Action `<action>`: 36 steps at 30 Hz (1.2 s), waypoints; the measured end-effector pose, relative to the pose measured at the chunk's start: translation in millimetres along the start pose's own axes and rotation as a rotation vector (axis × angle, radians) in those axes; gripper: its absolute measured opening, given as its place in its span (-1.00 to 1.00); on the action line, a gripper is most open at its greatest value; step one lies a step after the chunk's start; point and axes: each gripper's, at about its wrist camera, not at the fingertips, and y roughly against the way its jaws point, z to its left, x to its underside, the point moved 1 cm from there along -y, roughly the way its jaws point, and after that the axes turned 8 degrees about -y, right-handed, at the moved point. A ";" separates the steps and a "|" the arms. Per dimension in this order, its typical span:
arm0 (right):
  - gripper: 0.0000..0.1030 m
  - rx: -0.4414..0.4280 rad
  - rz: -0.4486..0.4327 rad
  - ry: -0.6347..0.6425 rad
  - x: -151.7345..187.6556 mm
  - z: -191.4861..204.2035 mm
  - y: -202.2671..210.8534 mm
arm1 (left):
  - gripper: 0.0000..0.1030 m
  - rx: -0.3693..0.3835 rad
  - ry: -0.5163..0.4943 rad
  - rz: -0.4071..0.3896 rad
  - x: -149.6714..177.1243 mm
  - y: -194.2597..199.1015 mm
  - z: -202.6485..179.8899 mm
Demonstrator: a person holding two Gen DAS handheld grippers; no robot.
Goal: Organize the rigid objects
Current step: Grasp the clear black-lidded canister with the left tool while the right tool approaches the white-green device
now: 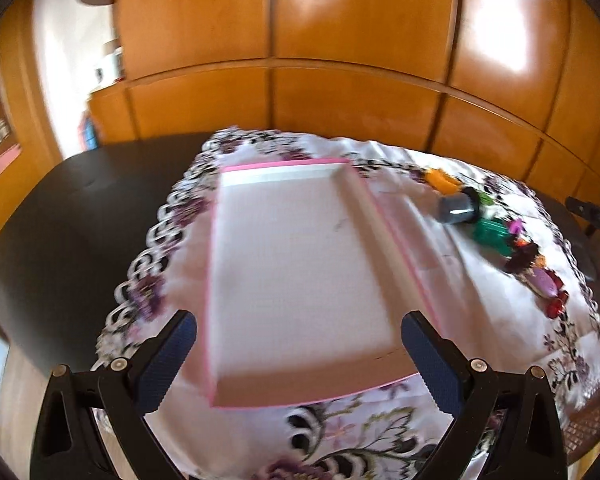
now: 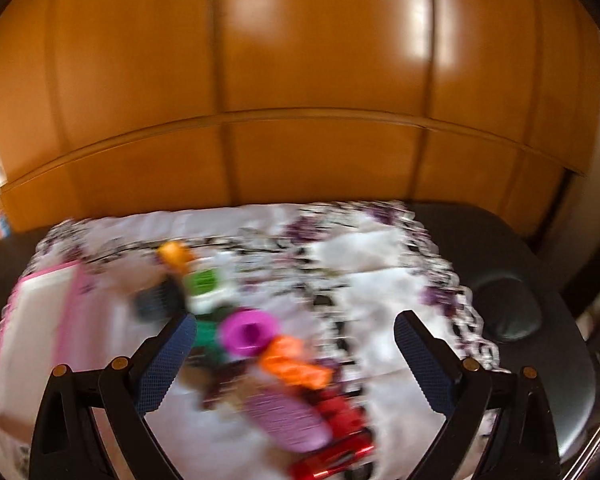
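A shallow pink-edged cardboard box (image 1: 296,272) lies open and empty on the floral tablecloth. My left gripper (image 1: 300,338) is open above its near end, holding nothing. To the box's right lies a row of small rigid toys: an orange piece (image 1: 440,178), a grey cup (image 1: 458,210), a green piece (image 1: 490,232), a purple oval (image 1: 542,280) and a red piece (image 1: 556,308). The right wrist view is blurred. My right gripper (image 2: 296,338) is open above the toys: a magenta cup (image 2: 246,332), an orange piece (image 2: 294,364), a purple oval (image 2: 288,420) and a red piece (image 2: 336,452).
The floral tablecloth (image 1: 340,432) covers a dark table (image 1: 80,220). Orange wooden cabinet doors (image 1: 340,60) stand behind the table. The box's corner shows at the left in the right wrist view (image 2: 36,316). A dark round dent (image 2: 508,312) marks the table at the right.
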 end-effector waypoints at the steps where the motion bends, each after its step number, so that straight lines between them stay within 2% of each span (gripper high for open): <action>1: 0.96 0.019 0.001 -0.024 -0.8 -12.0 -5.0 | 0.99 0.019 -0.007 -0.006 -3.5 -0.9 -4.9; 5: 0.96 -0.007 0.055 -0.190 4.2 -48.4 -20.7 | 0.99 0.111 -0.018 -0.030 -21.1 -9.7 -24.4; 9: 0.96 -0.041 0.049 -0.225 5.7 -54.1 -20.4 | 0.99 0.203 -0.037 0.055 -46.4 -38.5 -49.5; 10: 0.96 -0.050 0.055 -0.229 6.4 -53.9 -20.2 | 0.99 0.208 -0.055 0.066 -53.0 -44.7 -57.5; 17: 0.96 -0.086 0.080 -0.239 8.2 -50.8 -25.1 | 0.99 0.121 -0.238 0.084 -95.9 -85.2 -116.5; 20: 0.96 -0.096 0.088 -0.254 8.5 -53.9 -26.5 | 0.97 0.140 -0.270 0.128 -114.9 -110.4 -133.6; 23: 0.96 -0.108 0.096 -0.270 8.5 -57.2 -29.2 | 0.79 0.169 -0.350 0.137 -129.4 -131.9 -154.3; 29: 0.96 -0.129 0.122 -0.281 9.5 -57.2 -34.5 | 0.79 0.211 -0.521 0.140 -148.3 -167.0 -186.7; 31: 0.96 -0.136 0.126 -0.284 9.7 -57.4 -35.3 | 0.79 0.204 -0.564 0.145 -151.0 -177.4 -194.6; 36: 0.96 -0.146 0.137 -0.299 10.1 -59.7 -37.3 | 0.79 0.235 -0.599 0.183 -155.6 -207.7 -202.8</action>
